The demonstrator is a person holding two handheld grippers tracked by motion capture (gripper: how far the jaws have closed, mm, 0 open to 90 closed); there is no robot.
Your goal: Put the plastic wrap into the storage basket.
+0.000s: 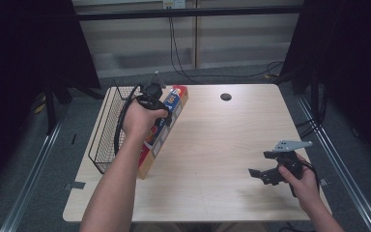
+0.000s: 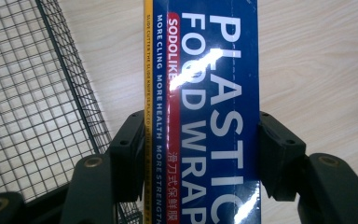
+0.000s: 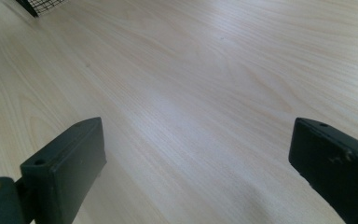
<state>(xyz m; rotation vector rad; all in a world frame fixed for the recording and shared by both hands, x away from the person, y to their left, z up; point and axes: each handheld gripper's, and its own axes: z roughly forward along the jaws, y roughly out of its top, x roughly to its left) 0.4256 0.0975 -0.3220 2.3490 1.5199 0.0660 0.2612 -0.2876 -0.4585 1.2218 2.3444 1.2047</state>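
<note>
A long blue box of plastic food wrap (image 1: 150, 151) with a yellow and red edge runs along the right side of a black wire basket (image 1: 105, 133). My left gripper (image 1: 158, 104) is shut on it across its width. In the left gripper view both pads press the sides of the box (image 2: 214, 70), with the left gripper (image 2: 200, 154) over the table beside the basket (image 2: 28, 93). I cannot tell whether the box's near end rests on the table. My right gripper (image 1: 263, 174) is held low at the front right, open, with only bare wood between the jaws of the right gripper (image 3: 196, 158).
The light wooden table (image 1: 222, 145) has a dark round cable hole (image 1: 226, 96) at the back centre. The basket stands at the table's left edge, and a corner of the basket (image 3: 42, 4) shows far off in the right gripper view. Cables hang behind the table.
</note>
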